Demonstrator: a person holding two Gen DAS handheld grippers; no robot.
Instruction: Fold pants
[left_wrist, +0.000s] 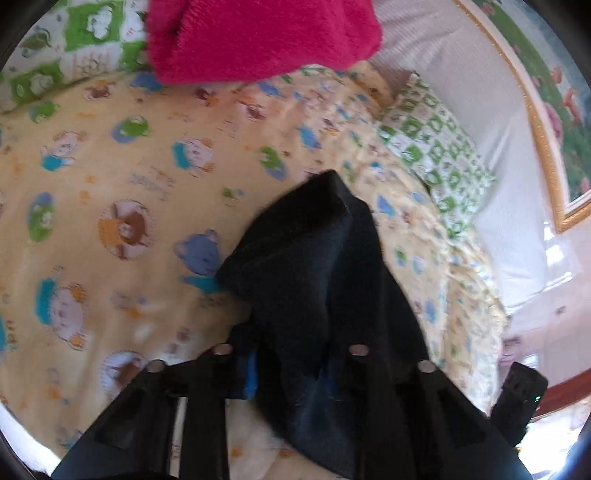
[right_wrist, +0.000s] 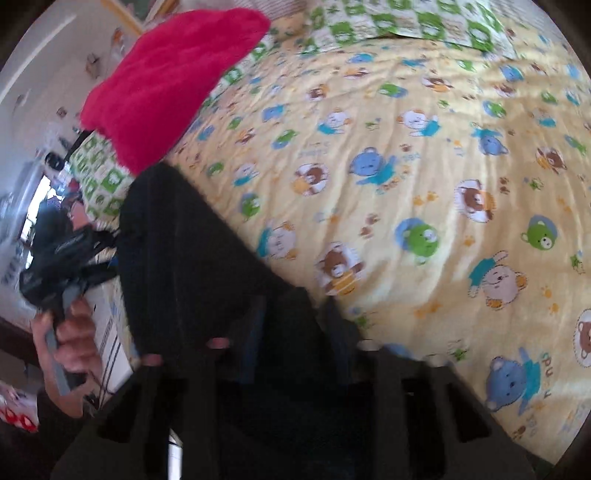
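On my left wrist view, the left gripper (left_wrist: 291, 354) has its jaws drawn in narrow, and the black pants (left_wrist: 314, 280) fill the gap between them. The dark cloth rises out of the jaws in a bunched peak and drapes down over the right finger, so I read this as a clamp on the fabric. A strip of blue pad (left_wrist: 251, 376) shows on the inner face of the left finger, right against the cloth.

On my right wrist view, the right gripper (right_wrist: 291, 347) is likewise narrowed, with the same black cloth (right_wrist: 192, 258) packed between its fingers and spreading up and to the left of the picture. I take it as gripping the pants as well, though black on black and the blur hide the pad contact itself.

The pants hang between my two grippers above the yellow cartoon-print bedsheet (right_wrist: 424, 166). A fuzzy pink blanket (left_wrist: 258, 37) lies further up the bed, touching the green checked pillows (left_wrist: 432, 155).

At the left edge of the right view I see a hand (right_wrist: 74, 339) wrapped around the handle of the other gripper. A gold-framed picture (left_wrist: 546, 122) hangs on the wall beside the bed.
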